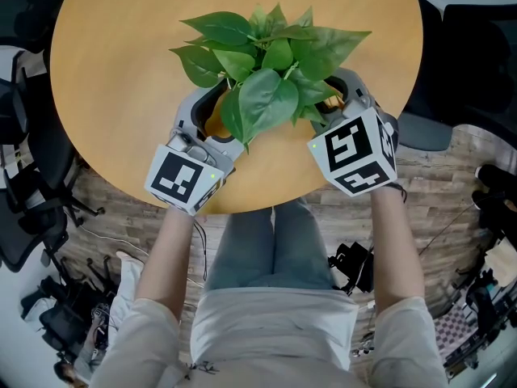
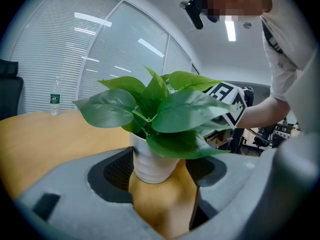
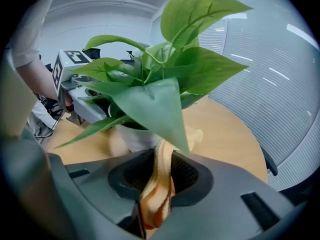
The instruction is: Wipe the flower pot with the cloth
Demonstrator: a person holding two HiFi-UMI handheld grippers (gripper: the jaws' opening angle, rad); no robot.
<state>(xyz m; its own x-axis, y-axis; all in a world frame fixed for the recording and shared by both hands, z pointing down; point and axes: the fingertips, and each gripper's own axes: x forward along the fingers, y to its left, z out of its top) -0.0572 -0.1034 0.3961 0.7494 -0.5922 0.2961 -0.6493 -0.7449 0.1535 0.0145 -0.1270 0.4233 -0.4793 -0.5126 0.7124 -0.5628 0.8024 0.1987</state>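
On the table (image 1: 105, 95), left tongs (image 2: 161, 158) clasp the flower pot (image 2: 147, 168) — right tongs (image 3: 162, 160) pinch the cloth (image 3: 156, 199) beside it.

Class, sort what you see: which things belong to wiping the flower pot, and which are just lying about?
Part of the job:
flower pot with its plant
cloth, clamped in the right gripper
left gripper, jaws around the pot

Just lying about:
water bottle at the table's far edge
black chairs beside the table
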